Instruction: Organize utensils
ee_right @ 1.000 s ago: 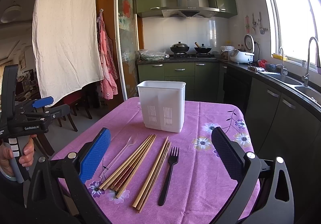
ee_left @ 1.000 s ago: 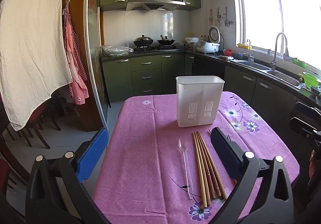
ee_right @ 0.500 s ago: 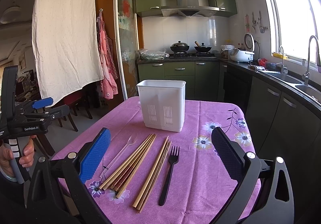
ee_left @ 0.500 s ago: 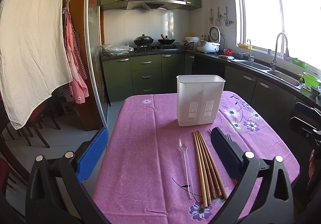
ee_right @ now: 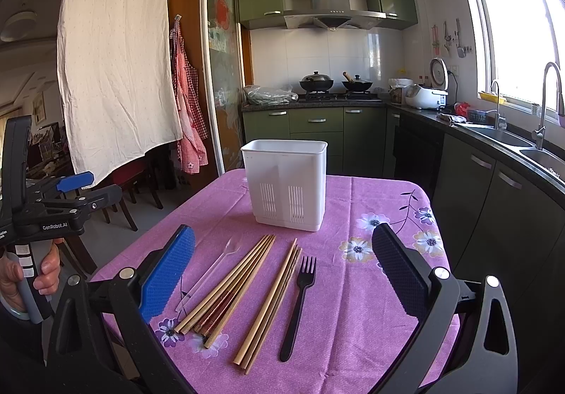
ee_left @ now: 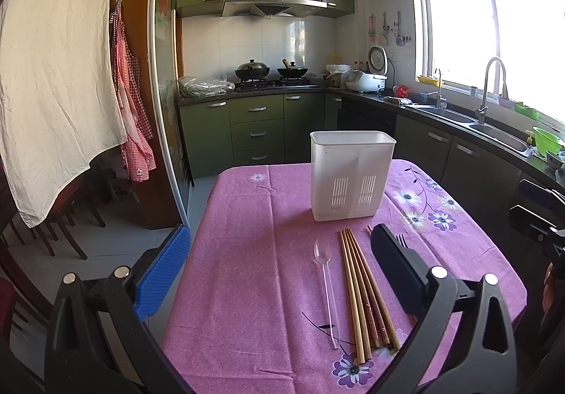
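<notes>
A white slotted utensil holder [ee_left: 351, 175] [ee_right: 287, 183] stands upright on the pink floral tablecloth [ee_left: 247, 270] [ee_right: 353, 305]. In front of it lie a clear plastic spoon [ee_left: 326, 288] [ee_right: 212, 274], a bundle of wooden chopsticks [ee_left: 363, 295] [ee_right: 229, 284], a second chopstick pair [ee_right: 272, 302] and a black fork [ee_right: 298, 305]. My left gripper [ee_left: 279, 274] hovers open over the table's near left, its black finger hiding most of the fork. My right gripper [ee_right: 282, 270] is open above the utensils, holding nothing.
A person's hand [ee_right: 21, 281] holds the left gripper's handle at the table's left edge. Dark chairs [ee_left: 67, 217] stand left of the table. Green cabinets [ee_left: 261, 125], a stove with pots [ee_right: 332, 83] and a sink counter [ee_left: 494, 125] line the back and right.
</notes>
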`<state>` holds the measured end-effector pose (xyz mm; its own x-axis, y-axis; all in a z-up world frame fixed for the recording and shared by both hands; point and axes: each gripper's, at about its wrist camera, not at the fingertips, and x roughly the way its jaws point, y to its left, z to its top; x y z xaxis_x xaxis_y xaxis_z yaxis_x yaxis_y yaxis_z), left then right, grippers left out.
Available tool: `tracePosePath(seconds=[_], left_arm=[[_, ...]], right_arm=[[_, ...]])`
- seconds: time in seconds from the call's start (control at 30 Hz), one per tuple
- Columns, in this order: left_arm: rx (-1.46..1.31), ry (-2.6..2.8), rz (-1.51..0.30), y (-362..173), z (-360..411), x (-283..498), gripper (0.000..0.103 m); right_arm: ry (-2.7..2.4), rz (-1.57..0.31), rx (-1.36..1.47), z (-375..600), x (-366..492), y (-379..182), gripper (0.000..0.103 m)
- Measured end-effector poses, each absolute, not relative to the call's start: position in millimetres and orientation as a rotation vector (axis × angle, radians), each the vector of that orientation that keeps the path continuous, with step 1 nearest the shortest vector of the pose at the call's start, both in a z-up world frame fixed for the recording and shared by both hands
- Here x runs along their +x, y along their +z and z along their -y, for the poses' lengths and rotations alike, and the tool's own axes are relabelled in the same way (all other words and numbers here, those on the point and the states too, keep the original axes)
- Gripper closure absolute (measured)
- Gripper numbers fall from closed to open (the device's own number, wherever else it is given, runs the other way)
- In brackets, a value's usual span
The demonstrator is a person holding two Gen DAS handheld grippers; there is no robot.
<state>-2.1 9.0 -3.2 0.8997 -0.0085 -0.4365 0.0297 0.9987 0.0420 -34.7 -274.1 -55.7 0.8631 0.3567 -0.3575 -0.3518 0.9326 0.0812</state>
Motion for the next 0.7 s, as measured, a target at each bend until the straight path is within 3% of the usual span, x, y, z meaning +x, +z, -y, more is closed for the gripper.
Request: tracePosePath(seconds=[0.7], left_arm=[[0.047,-0.02,-0.453,-2.7,-9.4,-1.2,0.006]], right_arm=[[0.37,-0.377,0.015,274.1,-35.1,-56.9,0.004]])
